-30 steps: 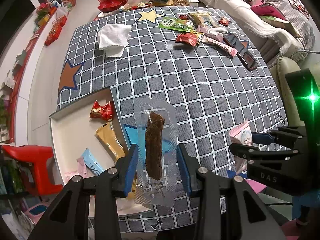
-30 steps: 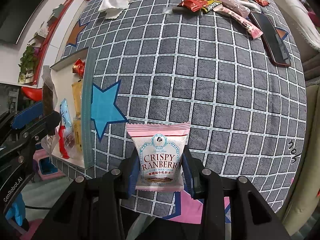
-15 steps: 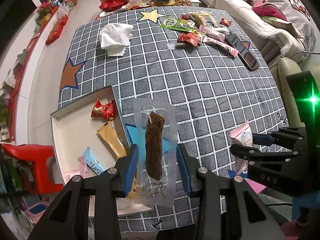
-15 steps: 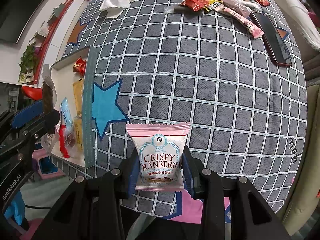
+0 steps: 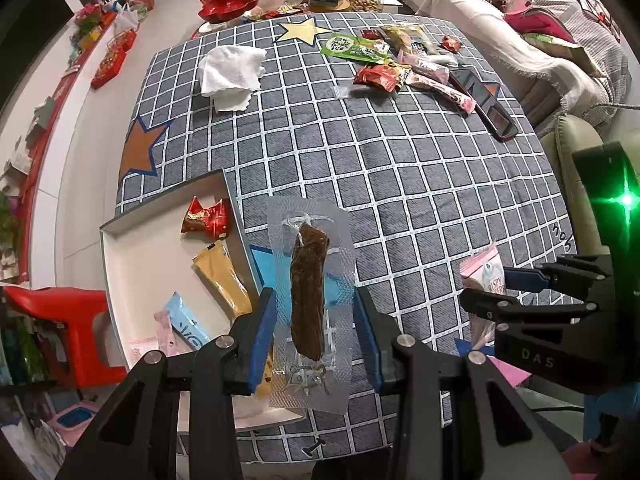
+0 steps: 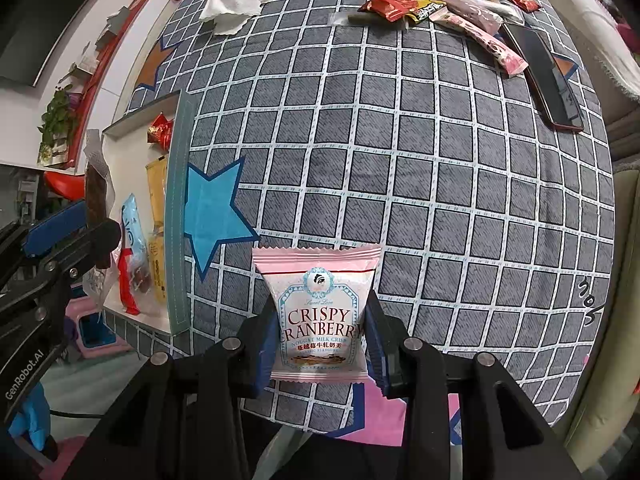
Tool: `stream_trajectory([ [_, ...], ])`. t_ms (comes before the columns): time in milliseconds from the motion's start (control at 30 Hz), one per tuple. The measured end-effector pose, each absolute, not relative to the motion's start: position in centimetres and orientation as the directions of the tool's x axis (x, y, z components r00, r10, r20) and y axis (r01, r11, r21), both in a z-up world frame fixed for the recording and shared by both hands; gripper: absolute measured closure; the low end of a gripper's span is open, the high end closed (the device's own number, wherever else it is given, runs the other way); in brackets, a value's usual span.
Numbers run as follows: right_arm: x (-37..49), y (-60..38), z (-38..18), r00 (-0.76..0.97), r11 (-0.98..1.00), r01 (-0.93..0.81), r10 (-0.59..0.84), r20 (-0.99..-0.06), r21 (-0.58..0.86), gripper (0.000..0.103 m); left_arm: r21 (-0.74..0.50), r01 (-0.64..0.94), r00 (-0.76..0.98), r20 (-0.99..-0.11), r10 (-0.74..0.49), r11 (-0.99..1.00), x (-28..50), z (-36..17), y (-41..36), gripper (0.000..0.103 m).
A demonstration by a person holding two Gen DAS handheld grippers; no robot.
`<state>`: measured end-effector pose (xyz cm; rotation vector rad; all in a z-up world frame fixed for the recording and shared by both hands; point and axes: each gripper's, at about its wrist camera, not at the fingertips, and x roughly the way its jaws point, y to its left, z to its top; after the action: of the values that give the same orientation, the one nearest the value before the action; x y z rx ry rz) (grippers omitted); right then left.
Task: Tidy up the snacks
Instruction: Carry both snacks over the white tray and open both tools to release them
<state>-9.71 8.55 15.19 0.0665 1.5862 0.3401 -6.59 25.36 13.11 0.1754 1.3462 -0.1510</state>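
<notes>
My left gripper (image 5: 316, 320) is shut on a clear packet with a brown meat stick (image 5: 308, 296), held above the right edge of a white tray (image 5: 132, 264). The tray holds a red candy (image 5: 206, 218), a yellow sachet (image 5: 222, 278), a blue packet (image 5: 186, 322) and a pink one. My right gripper (image 6: 320, 324) is shut on a pink Crispy Cranberry packet (image 6: 318, 308) over the near part of the checked tablecloth (image 6: 400, 140). The right gripper (image 5: 516, 288) shows at the right of the left wrist view, the left gripper (image 6: 68, 232) at the left of the right wrist view.
A pile of loose snacks (image 5: 396, 64) lies at the far right of the table beside a dark phone (image 5: 484, 100). A white cloth (image 5: 232, 72) lies at the far left. A red stool (image 5: 68, 332) stands left of the tray, a sofa (image 5: 520, 40) at the right.
</notes>
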Motion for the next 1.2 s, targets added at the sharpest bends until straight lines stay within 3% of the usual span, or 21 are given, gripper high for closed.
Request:
stream_trajectory([
  [233,-9.7,9.8,15.4,-0.053,0.949,-0.19,0.247,-0.968,0.252,0.062,0.036,0.174,0.223,-0.975,-0.004,0.984,-7.1,13.2,26.5,0.061],
  [600,-8.8,16.9,15.2,-0.114,0.909,-0.325,0.238,-0.965,0.262,0.062,0.016,-0.067,0.21,-0.977,0.03,0.998,-8.2,12.4,35.4,0.06],
  [1200,-6.4,31.6,13.4,-0.175,0.835,-0.464,0.241,-0.955,0.296,0.062,-0.022,-0.224,0.073,-0.997,-0.006,0.974,-9.8,5.6,43.9,0.06],
])
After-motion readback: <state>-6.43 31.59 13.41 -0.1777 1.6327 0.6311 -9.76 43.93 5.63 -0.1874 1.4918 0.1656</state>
